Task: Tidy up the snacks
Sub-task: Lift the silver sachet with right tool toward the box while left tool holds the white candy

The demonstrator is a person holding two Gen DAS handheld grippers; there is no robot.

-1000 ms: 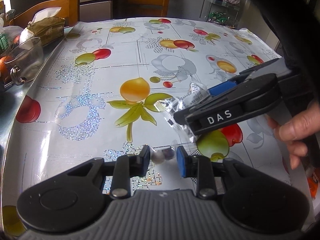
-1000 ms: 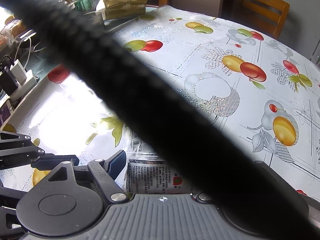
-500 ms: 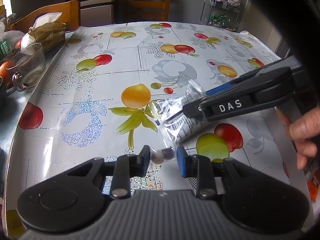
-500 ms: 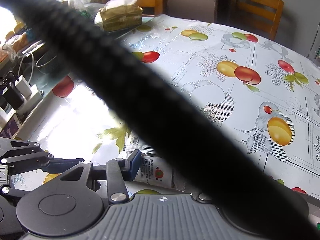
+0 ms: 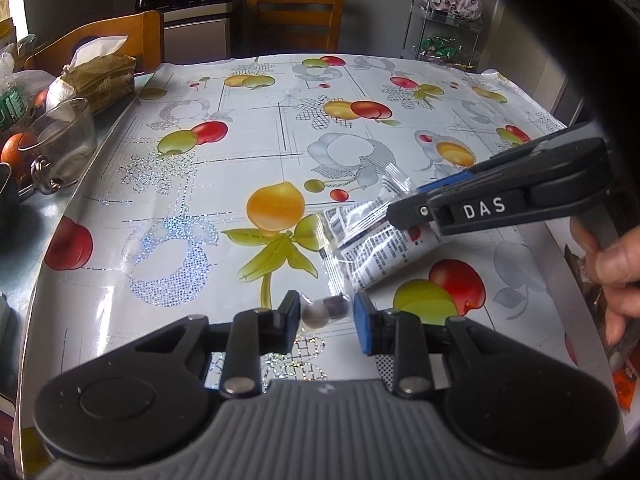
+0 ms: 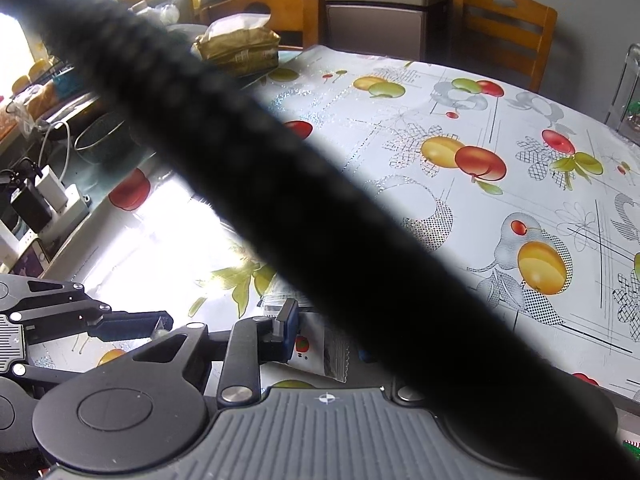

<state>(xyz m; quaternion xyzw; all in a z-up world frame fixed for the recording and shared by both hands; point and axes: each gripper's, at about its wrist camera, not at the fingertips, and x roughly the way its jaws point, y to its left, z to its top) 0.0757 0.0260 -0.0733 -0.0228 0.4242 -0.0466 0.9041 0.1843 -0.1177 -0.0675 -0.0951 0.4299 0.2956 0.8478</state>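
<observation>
A: What is nearest the left wrist camera?

B: The left gripper (image 5: pixel 326 314), low over the near edge of the desk (image 5: pixel 120 272). It is clenched on small round sweets (image 5: pixel 324 311) in clear wrap, which sit between its black pad and its blue pad.

A: And the snack packet?

B: The snack packet (image 5: pixel 376 248) is just beyond, toward the right edge of the desk. It is clear plastic with a white panel of black print and a small red fruit mark. Its near clear end runs down to the sweets at the left gripper.

A: Does the right gripper have it?

B: The right gripper (image 5: pixel 404 210), marked DAS on its side, comes in from the right with a hand (image 5: pixel 616 264) on its handle. Its jaws are closing with the packet's far end between them. In the right wrist view one blue pad lies against the packet (image 6: pixel 320 350); a thick black cable (image 6: pixel 280 200) hides the other side, so whether both pads press I cannot tell.

A: Farther off?

B: At the left edge stand a glass cup (image 5: pixel 66 140), an orange (image 5: pixel 14 150) and a tissue pack (image 5: pixel 100 76). Beyond the far edge are wooden chairs (image 5: pixel 294 16) and a wire rack (image 5: pixel 444 36).
</observation>
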